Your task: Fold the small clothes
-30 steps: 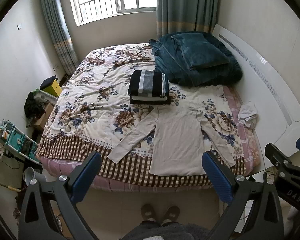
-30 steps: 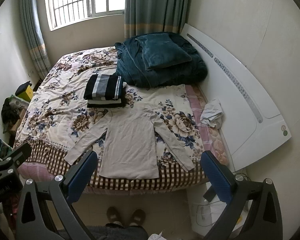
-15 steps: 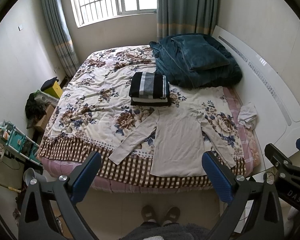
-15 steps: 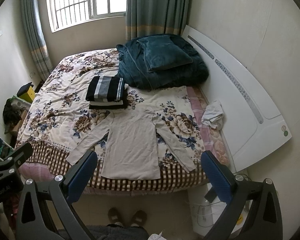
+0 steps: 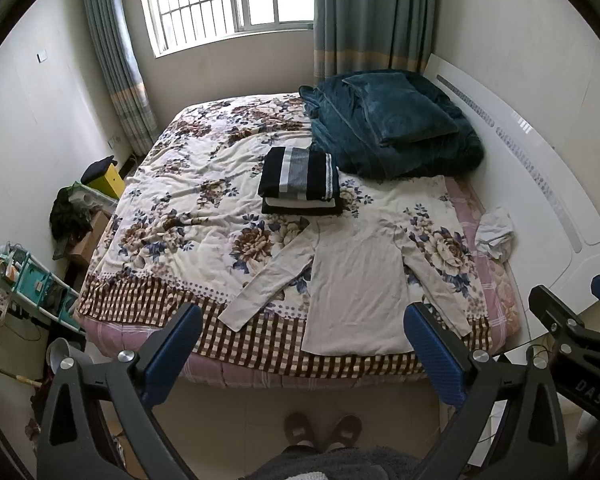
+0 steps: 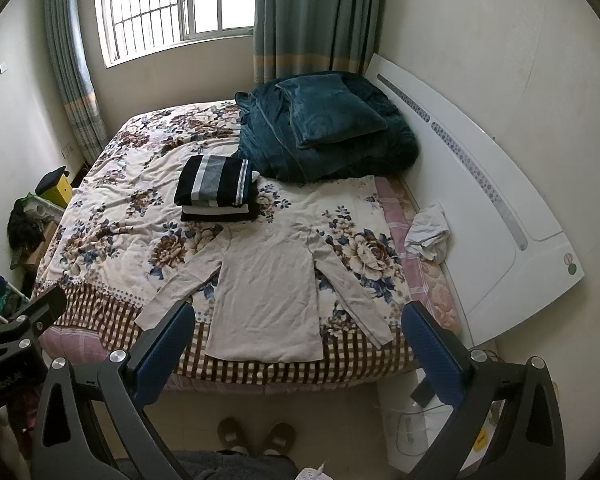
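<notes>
A beige long-sleeved shirt (image 5: 356, 280) lies flat, sleeves spread, at the near edge of the floral bed (image 5: 188, 208); it also shows in the right wrist view (image 6: 266, 300). A stack of folded clothes, striped black and grey on top (image 5: 298, 186), sits behind it (image 6: 216, 190). A crumpled white garment (image 5: 494, 232) lies at the bed's right edge (image 6: 428, 232). My left gripper (image 5: 304, 352) is open and empty, held above the floor before the bed. My right gripper (image 6: 298, 344) is open and empty, likewise.
A teal blanket and pillow (image 5: 392, 128) are piled at the back right. A white headboard (image 5: 540, 184) runs along the right. Clutter and a shelf rack (image 5: 32, 280) stand on the left floor. The person's slippers (image 5: 320, 428) are on the floor below.
Both views have tilted up slightly, so the bed and shirt sit lower in frame. Nothing on the bed has moved; both grippers stay open.
</notes>
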Demonstrator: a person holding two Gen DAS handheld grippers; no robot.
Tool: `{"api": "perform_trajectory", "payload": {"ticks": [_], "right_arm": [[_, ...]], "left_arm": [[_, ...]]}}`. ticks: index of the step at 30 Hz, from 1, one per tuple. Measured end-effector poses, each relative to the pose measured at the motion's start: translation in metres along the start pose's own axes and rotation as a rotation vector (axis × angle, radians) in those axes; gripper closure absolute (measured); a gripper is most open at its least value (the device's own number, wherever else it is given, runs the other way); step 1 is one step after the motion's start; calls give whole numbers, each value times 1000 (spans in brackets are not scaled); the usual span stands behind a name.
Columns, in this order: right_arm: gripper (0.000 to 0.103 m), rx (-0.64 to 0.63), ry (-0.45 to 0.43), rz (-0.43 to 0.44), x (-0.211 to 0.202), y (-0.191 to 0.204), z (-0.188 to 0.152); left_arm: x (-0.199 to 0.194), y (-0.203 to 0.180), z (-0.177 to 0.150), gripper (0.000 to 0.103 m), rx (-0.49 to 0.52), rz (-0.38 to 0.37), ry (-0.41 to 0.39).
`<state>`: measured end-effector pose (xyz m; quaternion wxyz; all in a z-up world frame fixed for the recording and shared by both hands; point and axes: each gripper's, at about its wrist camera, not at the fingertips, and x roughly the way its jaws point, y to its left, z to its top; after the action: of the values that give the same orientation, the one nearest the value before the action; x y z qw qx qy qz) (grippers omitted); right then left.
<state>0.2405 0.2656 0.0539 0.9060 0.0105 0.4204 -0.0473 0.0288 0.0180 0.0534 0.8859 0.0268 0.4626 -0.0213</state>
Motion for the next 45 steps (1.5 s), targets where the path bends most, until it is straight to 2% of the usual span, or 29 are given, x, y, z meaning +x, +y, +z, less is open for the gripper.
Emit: {"api": "perform_trajectory", "payload": {"ticks": [7,12,18,22,26,31,38,40,42,45], "right_arm": [[0,0,-2,2,0,0,-5],[0,12,30,-1,14,12,0],[0,100,111,-40,84,5,-4],[0,194,167,-110,154,-16,-14],[0,318,238,-152,242,-56,-35],[0,529,362,-205,365,-125,-85],[1,846,499,-264,520,-226,-193],[8,973,524,-243,553,-248,-227],[20,1094,537,-235,573,-265,-257],[24,1301,523,-219,602,-285,-302]], "left_arm": [[0,-1,-6,0,-2,-2,-1],[19,1,-10,0,-3,8,-9],[89,-3,-4,0,31,43,7],[152,-10,-2,0,51,36,57],[230,-30,0,0,71,50,132],[344,-67,-11,0,102,74,250],[481,-116,-43,0,129,114,384],[519,-125,-55,0,141,131,417],[552,-133,-66,0,153,146,443],[596,-138,-78,0,156,159,482]]}}
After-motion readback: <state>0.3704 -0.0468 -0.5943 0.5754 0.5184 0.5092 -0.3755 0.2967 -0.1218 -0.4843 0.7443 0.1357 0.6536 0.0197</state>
